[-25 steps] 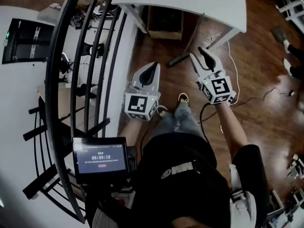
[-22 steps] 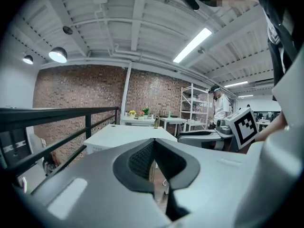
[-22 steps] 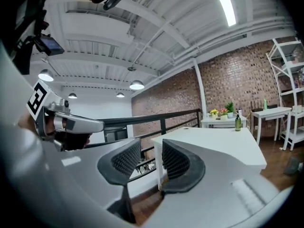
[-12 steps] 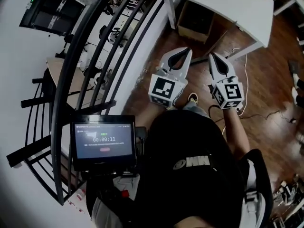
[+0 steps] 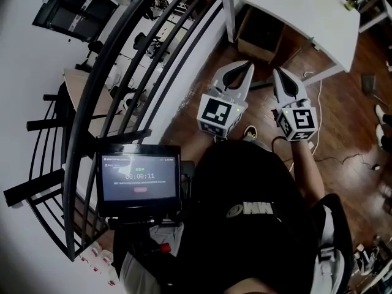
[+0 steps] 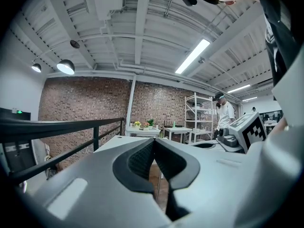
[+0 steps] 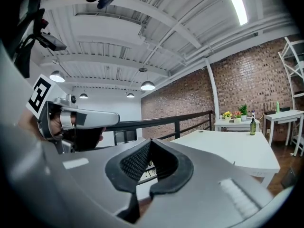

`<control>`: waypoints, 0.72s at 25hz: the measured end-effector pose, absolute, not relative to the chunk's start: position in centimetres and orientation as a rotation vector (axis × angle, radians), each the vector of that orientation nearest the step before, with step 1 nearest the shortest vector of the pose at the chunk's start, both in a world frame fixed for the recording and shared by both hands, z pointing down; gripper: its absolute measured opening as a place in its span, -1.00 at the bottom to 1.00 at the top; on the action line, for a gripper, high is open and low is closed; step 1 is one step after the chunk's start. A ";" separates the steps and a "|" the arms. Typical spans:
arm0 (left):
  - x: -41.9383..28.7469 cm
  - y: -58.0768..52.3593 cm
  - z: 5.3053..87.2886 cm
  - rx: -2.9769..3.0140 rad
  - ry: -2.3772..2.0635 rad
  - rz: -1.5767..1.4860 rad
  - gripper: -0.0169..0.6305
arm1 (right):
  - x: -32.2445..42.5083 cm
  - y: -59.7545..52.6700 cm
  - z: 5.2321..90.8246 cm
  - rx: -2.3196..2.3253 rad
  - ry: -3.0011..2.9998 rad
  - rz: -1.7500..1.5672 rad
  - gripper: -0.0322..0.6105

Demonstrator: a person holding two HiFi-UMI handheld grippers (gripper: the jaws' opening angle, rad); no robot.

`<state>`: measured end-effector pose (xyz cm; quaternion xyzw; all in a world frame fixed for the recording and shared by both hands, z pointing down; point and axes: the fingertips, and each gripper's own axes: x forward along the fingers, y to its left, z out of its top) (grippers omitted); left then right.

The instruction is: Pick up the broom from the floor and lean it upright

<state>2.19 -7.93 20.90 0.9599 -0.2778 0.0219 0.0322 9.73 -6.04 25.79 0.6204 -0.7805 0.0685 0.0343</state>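
The white surface [image 5: 306,17] runs off the head view's top edge and covers part of the brown box [image 5: 260,40] beneath it. Far from that surface, print on the screen [image 5: 139,177] is too small to read.

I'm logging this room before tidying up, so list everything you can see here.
table: one, white, top of head view
cardboard box: one, brown, under the table
railing: one, black, beside the table
screen: one, black, lit, lower left
floor: one, brown wood, right side
shelf unit: one, white, by the brick wall
left gripper: one, white, fingers shut, empty
right gripper: one, white, fingers shut, empty
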 end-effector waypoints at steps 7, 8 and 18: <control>2.1 -8.0 20.2 2.960 -0.850 0.052 -0.89 | 9.3 -6.1 25.3 1.920 -2.384 0.171 -0.89; 2.1 -8.1 20.1 2.960 -0.851 0.060 -0.89 | 9.4 -6.2 25.1 1.921 -2.381 0.172 -0.89; 3.1 -9.0 20.1 2.962 -0.868 0.063 -0.89 | 10.2 -7.4 25.2 1.913 -2.386 0.147 -0.89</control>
